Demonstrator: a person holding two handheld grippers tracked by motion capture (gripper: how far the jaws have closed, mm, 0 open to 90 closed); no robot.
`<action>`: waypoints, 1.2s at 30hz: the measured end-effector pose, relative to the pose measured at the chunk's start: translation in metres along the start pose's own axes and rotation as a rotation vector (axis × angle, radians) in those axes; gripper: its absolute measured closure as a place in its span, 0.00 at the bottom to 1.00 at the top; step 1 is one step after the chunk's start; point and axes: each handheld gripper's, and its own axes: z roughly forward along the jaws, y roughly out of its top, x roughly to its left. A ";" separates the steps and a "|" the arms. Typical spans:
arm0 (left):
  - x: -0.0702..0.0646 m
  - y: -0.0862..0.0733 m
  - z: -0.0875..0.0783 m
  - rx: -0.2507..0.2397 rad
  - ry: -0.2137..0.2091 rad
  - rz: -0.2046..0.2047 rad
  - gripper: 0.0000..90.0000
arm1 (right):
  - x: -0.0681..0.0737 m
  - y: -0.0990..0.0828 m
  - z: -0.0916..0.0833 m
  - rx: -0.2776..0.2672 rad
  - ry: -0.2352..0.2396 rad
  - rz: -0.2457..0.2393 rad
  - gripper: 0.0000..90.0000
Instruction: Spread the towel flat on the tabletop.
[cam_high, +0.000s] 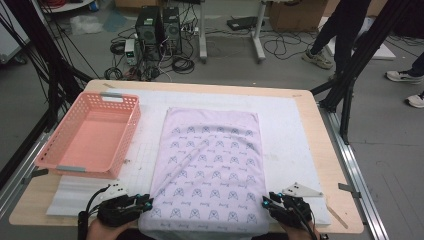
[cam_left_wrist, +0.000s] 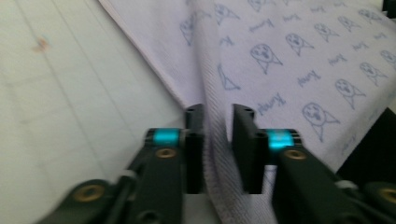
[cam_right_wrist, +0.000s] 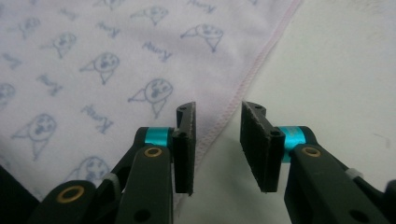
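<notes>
pale lilac cloth (cam_high: 207, 170), printed with small blue figures, is lying flat on the white mat (cam_high: 290, 125) in the middle of the wooden table (cam_high: 330, 165), its near edge hanging at the person's side. left gripper (cam_high: 145, 201) is sitting at the near left corner, jaws partly apart with a raised fold of cloth running between them, pads not pressing. right gripper (cam_high: 266, 200) is sitting at the near right corner, jaws parted astride the stitched hem. pink basket (cam_high: 90, 132) is standing just left of the cloth.
</notes>
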 end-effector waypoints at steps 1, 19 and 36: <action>-0.001 0.001 0.000 -0.007 0.007 0.001 0.68 | 0.001 0.000 0.000 0.001 -0.011 -0.010 0.78; 0.008 0.014 0.022 -0.037 0.111 0.042 0.73 | -0.009 -0.005 -0.013 0.001 0.029 -0.006 0.77; 0.010 0.012 0.013 -0.063 0.146 -0.010 0.72 | -0.018 -0.008 -0.033 0.041 0.019 -0.002 0.81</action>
